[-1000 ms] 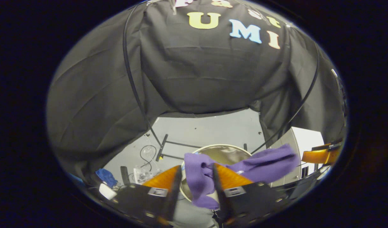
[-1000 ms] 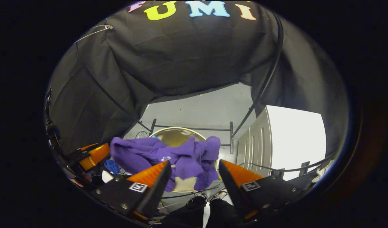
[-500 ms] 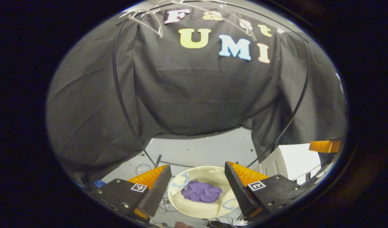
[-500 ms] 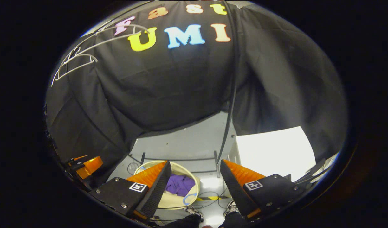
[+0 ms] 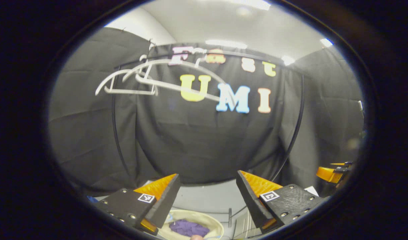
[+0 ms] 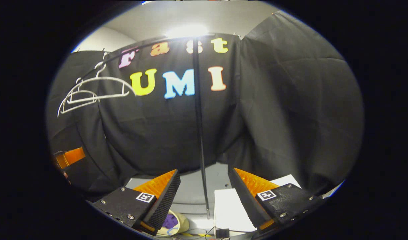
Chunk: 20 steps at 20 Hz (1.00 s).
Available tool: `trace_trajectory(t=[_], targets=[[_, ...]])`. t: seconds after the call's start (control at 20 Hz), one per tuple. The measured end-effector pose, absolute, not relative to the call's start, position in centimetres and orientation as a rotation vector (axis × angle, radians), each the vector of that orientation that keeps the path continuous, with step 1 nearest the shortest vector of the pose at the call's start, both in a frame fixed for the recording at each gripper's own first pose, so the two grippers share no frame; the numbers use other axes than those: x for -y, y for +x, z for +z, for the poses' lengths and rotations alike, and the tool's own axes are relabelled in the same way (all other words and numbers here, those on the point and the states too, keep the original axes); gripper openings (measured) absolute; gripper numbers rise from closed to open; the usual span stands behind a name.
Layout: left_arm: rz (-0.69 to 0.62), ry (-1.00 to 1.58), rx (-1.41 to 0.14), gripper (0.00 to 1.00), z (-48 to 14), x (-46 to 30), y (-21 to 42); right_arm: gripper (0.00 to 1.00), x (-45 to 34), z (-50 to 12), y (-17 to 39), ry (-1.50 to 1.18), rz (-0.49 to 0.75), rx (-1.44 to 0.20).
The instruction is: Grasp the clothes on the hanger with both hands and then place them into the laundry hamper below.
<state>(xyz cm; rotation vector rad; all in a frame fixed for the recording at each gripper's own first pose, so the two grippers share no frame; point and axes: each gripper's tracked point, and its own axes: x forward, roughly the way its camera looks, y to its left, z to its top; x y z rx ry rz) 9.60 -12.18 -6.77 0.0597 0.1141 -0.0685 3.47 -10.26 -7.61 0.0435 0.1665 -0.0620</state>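
The purple clothes (image 5: 188,228) lie bunched inside the cream laundry hamper (image 5: 214,226) on the floor, low in the left gripper view. In the right gripper view the same purple clothes (image 6: 170,221) show inside the hamper (image 6: 181,226), partly hidden by a finger. My left gripper (image 5: 207,190) is open and empty, raised well above the hamper. My right gripper (image 6: 204,186) is open and empty too. Bare white hangers (image 5: 137,81) hang on the rail at upper left, and the same hangers (image 6: 87,93) appear in the right gripper view. The right gripper (image 5: 332,173) shows at the far right of the left gripper view.
A black rack pole (image 6: 200,133) stands upright just ahead of my right gripper. A white cabinet (image 6: 234,206) stands at the lower right beside the hamper. The left gripper (image 6: 69,157) shows at the left edge of the right gripper view. Grey floor (image 5: 207,200) lies beneath the cloth wall.
Both grippers let go of the purple clothes, which dropped into the hamper. Both then rose and tilted upward, so the hangers and ceiling came into view and the hamper sank low.
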Motion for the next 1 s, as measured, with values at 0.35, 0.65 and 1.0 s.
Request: trace_trajectory(t=[0.35, 0.65, 1.0], targets=[[-0.045, -0.004, 0.042, 1.0, 3.8, 16.7, 6.3, 0.99, 16.1, 2.9, 3.8, 0.056, -0.041, 0.069], [-0.069, 0.025, 0.088, 1.0, 7.9, 16.7, 3.2, 0.95, 18.1, 6.0, 2.4, 0.06, -0.066, 0.143], [-0.039, 0.125, 0.09, 0.95, 8.7, 11.7, 1.1, 0.95, 17.6, 5.6, 0.7, -0.017, -0.138, 0.139]])
